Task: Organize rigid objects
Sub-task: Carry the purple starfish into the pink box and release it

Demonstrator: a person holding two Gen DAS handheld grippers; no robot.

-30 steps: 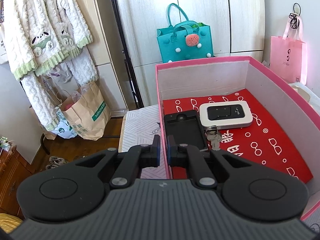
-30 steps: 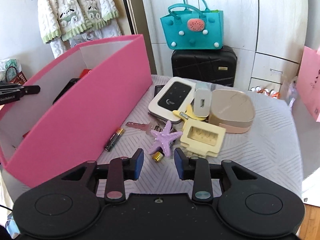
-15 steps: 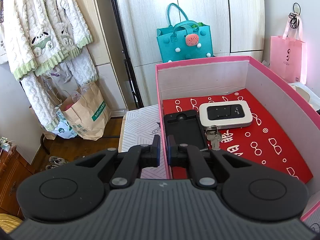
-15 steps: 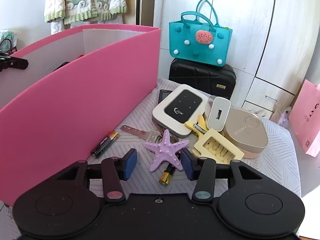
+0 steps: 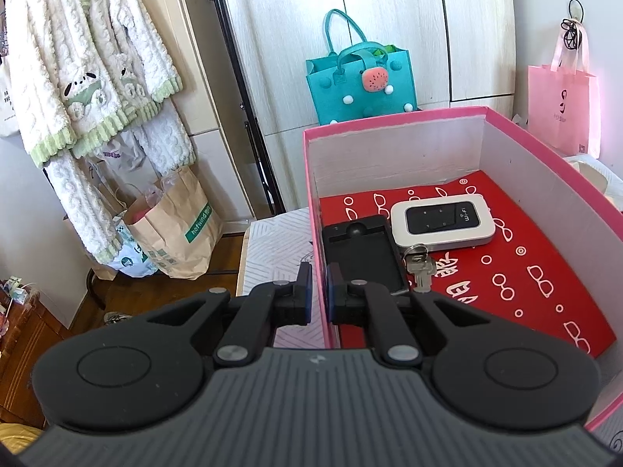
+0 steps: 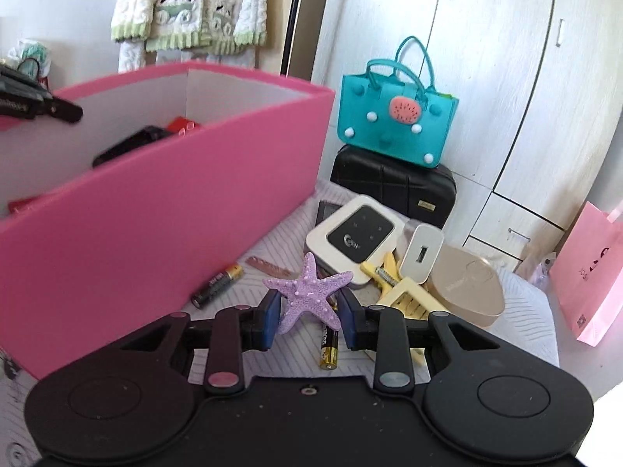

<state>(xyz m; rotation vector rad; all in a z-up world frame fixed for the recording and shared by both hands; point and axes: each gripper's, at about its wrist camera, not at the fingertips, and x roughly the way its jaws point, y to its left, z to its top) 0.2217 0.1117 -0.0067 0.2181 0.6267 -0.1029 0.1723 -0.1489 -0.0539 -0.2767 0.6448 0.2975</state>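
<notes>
Right gripper (image 6: 309, 317): jaws just closed onto purple starfish (image 6: 307, 292), earlier lying ahead of them. Left gripper (image 5: 319, 292): unmoved, clamped on pink box wall (image 5: 316, 233).

- The left gripper (image 5: 318, 290) points forward and downward, its black arms drawn in so the two fingers stand almost together.
- Its pads pinch the thin pink box wall (image 5: 317, 241), one finger outside and one inside.
- The right gripper (image 6: 310, 317) also tilts downward, fingers partly apart.
- Its jaws have just been closing, and the blue pads now press both sides of the purple starfish (image 6: 308, 292) between them.
</notes>
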